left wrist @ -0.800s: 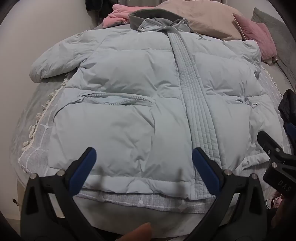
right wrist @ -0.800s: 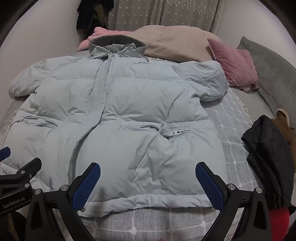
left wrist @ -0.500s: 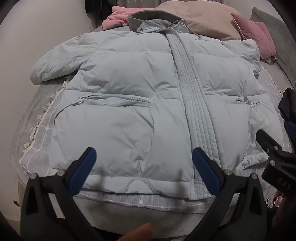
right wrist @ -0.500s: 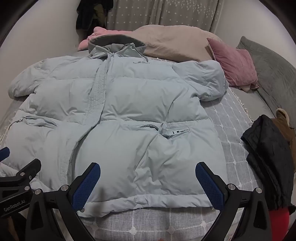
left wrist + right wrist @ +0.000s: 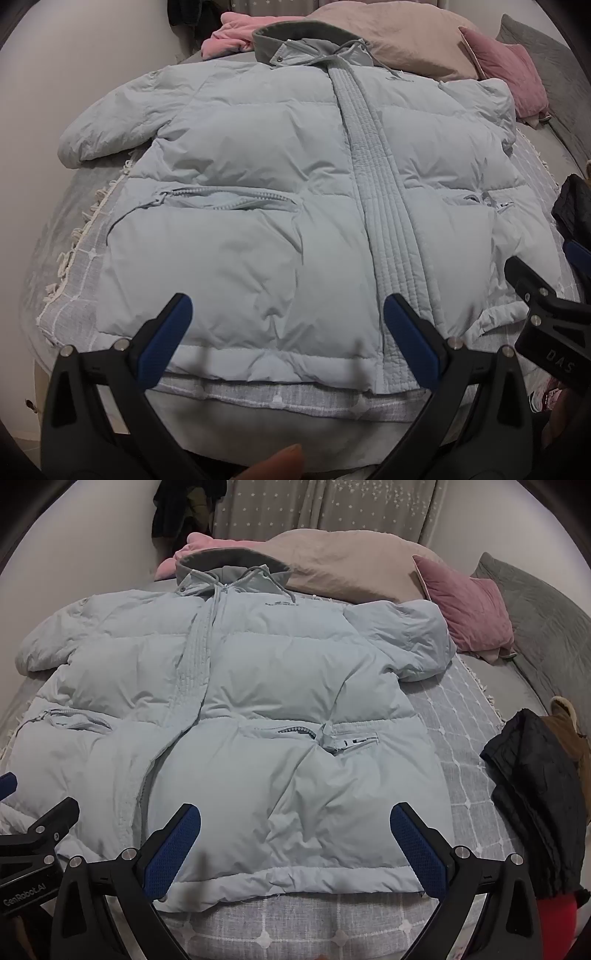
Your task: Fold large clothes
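A pale blue puffer jacket (image 5: 258, 206) lies spread flat, front up, on the bed, collar at the far end and hem near me; it also shows in the right wrist view (image 5: 280, 709). Both sleeves are tucked short at the shoulders. My left gripper (image 5: 288, 321) is open and empty, hovering just above the hem on the jacket's left half. My right gripper (image 5: 295, 830) is open and empty above the hem on the right half. Each gripper shows at the edge of the other's view.
A grey checked blanket (image 5: 461, 716) covers the bed. A beige pillow (image 5: 343, 561), a pink cushion (image 5: 469, 602) and a pink garment (image 5: 229, 40) lie beyond the collar. Dark and brown clothes (image 5: 535, 782) are piled at the right edge. A wall is at left.
Both views have shifted slightly; the jacket sits a little lower and nearer in the frames. Both grippers remain open and empty.
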`<state>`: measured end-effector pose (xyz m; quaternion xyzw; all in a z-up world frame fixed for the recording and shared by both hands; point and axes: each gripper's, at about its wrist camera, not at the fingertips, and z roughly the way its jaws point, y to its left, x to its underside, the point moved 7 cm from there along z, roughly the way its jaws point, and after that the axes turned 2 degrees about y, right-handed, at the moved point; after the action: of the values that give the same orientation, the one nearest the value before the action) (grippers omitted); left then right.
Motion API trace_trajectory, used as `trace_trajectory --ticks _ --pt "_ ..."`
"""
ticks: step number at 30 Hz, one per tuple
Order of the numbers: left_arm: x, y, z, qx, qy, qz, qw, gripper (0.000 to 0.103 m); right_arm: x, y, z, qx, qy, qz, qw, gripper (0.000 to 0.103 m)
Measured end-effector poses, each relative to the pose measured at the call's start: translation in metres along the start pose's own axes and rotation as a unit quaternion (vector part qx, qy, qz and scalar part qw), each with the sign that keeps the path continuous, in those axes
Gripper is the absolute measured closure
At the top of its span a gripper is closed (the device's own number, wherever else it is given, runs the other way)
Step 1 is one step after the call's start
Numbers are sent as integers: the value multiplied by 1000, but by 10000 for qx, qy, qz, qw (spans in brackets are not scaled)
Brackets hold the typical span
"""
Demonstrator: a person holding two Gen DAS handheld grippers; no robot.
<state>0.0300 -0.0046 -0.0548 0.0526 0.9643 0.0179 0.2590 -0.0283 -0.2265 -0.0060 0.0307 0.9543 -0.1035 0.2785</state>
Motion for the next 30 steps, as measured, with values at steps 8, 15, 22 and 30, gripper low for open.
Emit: trace_trajectory --ticks 8,15,22,30 --pt "0 0 0 5 -13 -10 10000 0 8 -2 2 -4 -55 7 10000 0" --pt "-1 2 -2 32 -47 -41 10000 0 2 -1 0 -1 -79 20 10000 0" --pt "-2 2 -3 37 -52 -45 10000 0 2 0 0 17 -68 -9 10000 0" --pt "-2 1 -4 32 -61 -39 10000 0 2 0 -1 23 -87 -18 10000 0"
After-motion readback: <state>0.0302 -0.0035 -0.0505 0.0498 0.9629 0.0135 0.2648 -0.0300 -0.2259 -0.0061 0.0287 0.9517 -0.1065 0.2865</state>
